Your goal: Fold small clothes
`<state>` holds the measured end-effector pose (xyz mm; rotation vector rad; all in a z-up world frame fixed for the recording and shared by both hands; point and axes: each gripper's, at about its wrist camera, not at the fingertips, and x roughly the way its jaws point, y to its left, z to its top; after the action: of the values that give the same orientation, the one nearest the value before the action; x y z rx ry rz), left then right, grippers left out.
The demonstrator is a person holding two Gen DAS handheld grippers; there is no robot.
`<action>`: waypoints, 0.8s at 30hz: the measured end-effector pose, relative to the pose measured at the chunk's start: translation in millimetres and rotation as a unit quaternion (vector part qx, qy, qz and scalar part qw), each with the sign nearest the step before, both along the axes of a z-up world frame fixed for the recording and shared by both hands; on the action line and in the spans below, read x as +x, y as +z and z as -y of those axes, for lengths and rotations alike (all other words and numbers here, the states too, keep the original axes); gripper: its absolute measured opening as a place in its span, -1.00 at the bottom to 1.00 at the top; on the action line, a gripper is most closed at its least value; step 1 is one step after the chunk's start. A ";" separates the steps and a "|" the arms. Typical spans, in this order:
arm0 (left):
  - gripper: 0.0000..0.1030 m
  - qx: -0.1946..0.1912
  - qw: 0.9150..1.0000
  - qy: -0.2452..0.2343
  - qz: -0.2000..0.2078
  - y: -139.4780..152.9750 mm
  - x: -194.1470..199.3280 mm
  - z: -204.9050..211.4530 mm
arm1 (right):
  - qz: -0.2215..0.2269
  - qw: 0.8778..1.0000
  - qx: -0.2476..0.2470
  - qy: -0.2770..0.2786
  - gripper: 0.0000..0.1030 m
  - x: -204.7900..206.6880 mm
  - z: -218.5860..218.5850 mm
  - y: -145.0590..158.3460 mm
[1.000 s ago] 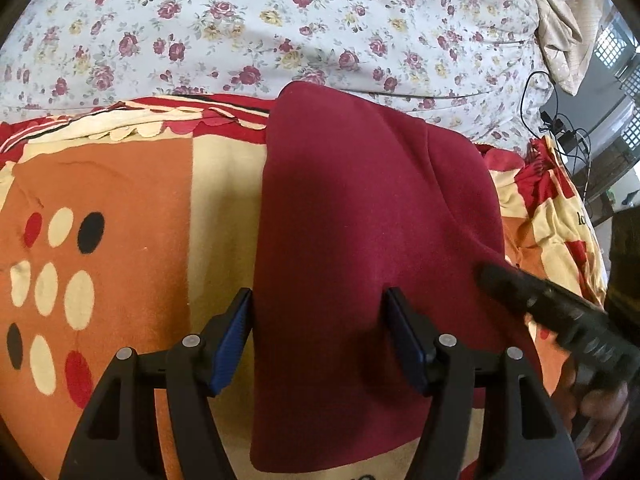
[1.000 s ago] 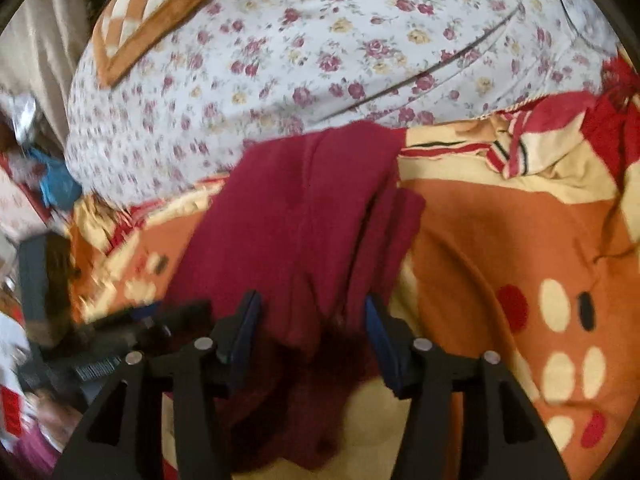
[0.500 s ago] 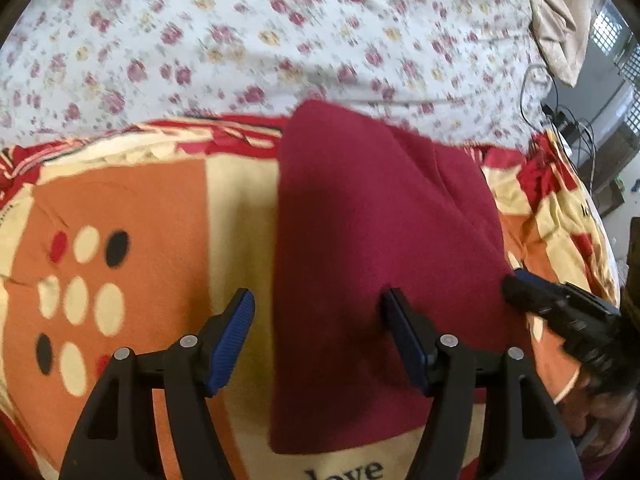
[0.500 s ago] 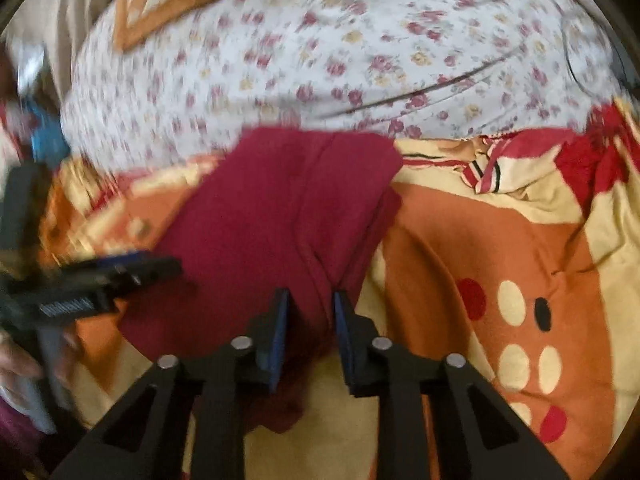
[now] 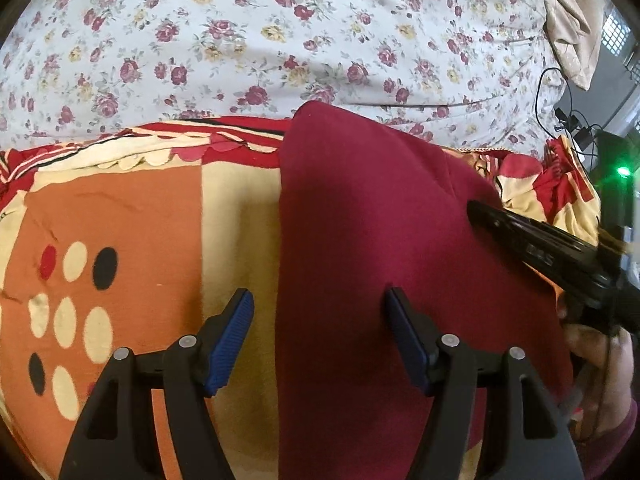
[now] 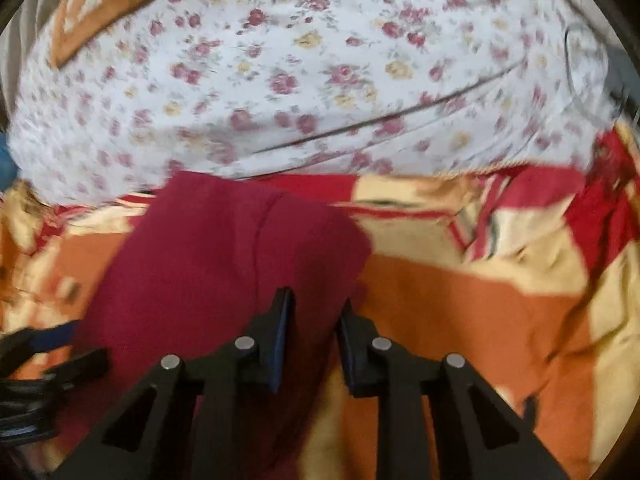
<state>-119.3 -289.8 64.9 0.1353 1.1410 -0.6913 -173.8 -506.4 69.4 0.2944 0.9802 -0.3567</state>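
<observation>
Left wrist view: the left gripper (image 5: 318,320) is hovering with jaws wide, straddling the left edge of the maroon garment (image 5: 372,248), gripping nothing. The garment is lying lengthwise-folded on the patterned blanket (image 5: 120,216).

Right wrist view: the right gripper (image 6: 314,312) is closing its jaws on the garment's right edge; crosswise folding seemingly remains.

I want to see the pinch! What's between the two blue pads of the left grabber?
In the left wrist view, the left gripper stands open; the maroon cloth's left edge and bare blanket lie between.
</observation>
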 end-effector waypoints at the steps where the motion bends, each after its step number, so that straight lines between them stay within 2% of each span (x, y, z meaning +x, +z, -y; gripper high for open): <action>1: 0.19 0.000 1.000 0.001 0.002 -0.9 -1.0 1.6 | -0.002 1.000 0.009 -0.010 -0.57 1.8 6.6 -4.6; 4: 0.21 0.005 1.000 0.003 0.007 -2.3 -3.7 4.9 | -0.003 0.999 0.026 -0.019 -0.57 2.8 16.2 -12.2; 7: 0.21 0.010 1.000 0.005 0.008 -3.3 -5.1 5.0 | 0.009 0.999 0.034 -0.009 -0.54 -5.6 12.6 -0.3; 10: 0.21 0.010 1.000 0.004 0.011 -3.7 -6.0 4.5 | 0.021 0.998 0.050 -0.011 -0.31 -24.5 4.3 18.3; 13: 0.21 0.011 1.000 0.007 0.011 -3.8 -6.0 3.9 | 0.023 0.998 0.055 0.025 0.02 -45.9 -18.7 28.0; 14: 0.21 0.011 1.000 0.007 0.012 -3.6 -6.4 3.9 | 0.021 0.998 0.053 0.030 0.07 -49.9 -25.0 27.5; 19: 0.28 0.011 1.000 0.004 0.014 -4.7 -7.3 3.9 | -0.007 0.998 0.035 0.044 0.06 -68.6 -39.8 6.7; 21: 0.31 0.010 1.000 0.006 0.015 -5.3 -7.0 4.2 | 0.002 0.998 0.053 0.036 0.12 -71.6 -32.5 -4.4; 24: 0.32 0.005 1.000 0.008 0.007 -5.8 -5.2 2.3 | 0.006 0.998 0.056 0.035 0.17 -74.0 -30.9 -2.3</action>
<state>-124.5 -292.1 59.1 0.1390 1.1314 -0.6699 -247.8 -475.5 67.1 0.3631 0.9982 -0.2354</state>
